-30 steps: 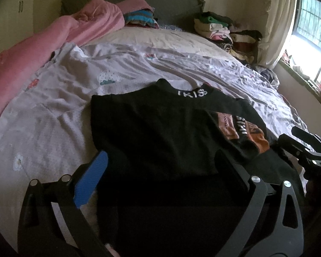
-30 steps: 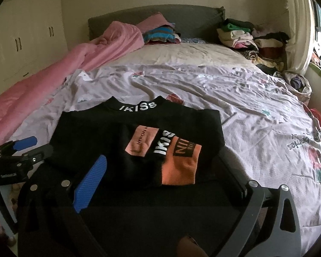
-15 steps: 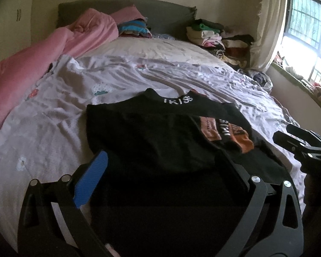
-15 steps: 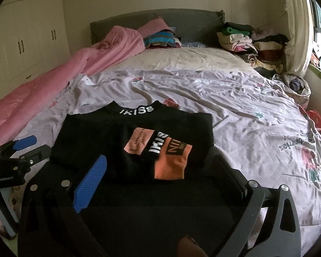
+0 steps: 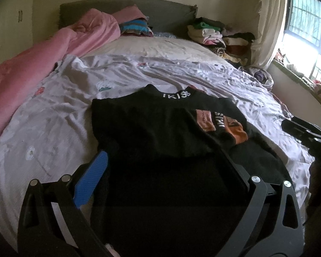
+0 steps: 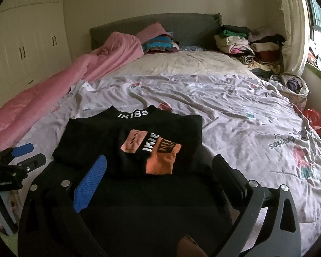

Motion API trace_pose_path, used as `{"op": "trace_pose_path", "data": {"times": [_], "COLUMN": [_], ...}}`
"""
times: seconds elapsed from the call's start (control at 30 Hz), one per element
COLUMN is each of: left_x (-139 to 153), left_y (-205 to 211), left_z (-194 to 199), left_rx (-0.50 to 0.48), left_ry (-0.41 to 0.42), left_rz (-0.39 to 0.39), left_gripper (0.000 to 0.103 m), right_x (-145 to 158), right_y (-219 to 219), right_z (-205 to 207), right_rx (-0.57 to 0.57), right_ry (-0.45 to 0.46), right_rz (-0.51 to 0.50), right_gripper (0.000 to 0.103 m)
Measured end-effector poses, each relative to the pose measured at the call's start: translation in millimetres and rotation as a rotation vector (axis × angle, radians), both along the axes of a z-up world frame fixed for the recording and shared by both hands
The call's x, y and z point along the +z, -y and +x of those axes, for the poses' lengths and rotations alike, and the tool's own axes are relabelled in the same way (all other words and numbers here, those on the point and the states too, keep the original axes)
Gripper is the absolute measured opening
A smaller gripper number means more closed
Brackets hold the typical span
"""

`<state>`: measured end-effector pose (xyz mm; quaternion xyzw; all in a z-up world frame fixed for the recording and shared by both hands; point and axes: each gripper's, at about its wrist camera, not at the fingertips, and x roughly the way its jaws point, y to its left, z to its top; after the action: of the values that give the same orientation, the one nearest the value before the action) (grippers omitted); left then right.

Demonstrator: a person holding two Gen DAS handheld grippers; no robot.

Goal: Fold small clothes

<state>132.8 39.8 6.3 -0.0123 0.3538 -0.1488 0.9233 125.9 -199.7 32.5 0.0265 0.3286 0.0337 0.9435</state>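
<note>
A black sweater (image 5: pixel 160 128) with a white "IKISS" collar and an orange patterned sleeve (image 6: pixel 158 150) folded across its chest lies flat on the bed, hem toward me. It also shows in the right wrist view (image 6: pixel 96 137). My left gripper (image 5: pixel 162 162) is open and empty above the hem on the left side. My right gripper (image 6: pixel 158 167) is open and empty above the hem on the right side. Each gripper shows at the edge of the other's view: the left gripper (image 6: pixel 21 156) and the right gripper (image 5: pixel 303 126).
The bed has a pale patterned sheet (image 6: pixel 235 111). A pink quilt (image 5: pixel 32 68) lies along the left side. Stacks of folded clothes (image 6: pixel 246 42) sit by the grey headboard (image 6: pixel 182 25). A window (image 5: pixel 306 21) is at the right, wardrobes (image 6: pixel 27 38) at the left.
Both grippers have drawn back toward me and risen a little, so the sweater looks smaller and farther. The sweater has not moved. Both grippers stay open.
</note>
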Motion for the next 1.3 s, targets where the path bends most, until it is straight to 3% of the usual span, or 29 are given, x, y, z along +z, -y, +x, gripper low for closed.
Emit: {"op": "trace_pose_path", "data": {"times": [0.6, 1.3], "left_x": [-3.0, -42.3], "left_y": [-31.3, -75.1], "left_z": [-31.7, -71.8], "left_rx": [0.093, 0.174], "left_ry": [-0.038, -0.189], "left_rz": [0.043, 0.062], "left_gripper": [0.093, 0.093], "right_x": [-1.7, -18.7], "right_y": [24.6, 47.0], "right_z": [-32.6, -66.0], "right_rx": [-0.013, 0.003], "right_ry": [-0.010, -0.065], "right_rz": [0.015, 0.008], "right_gripper": [0.098, 0.098]}}
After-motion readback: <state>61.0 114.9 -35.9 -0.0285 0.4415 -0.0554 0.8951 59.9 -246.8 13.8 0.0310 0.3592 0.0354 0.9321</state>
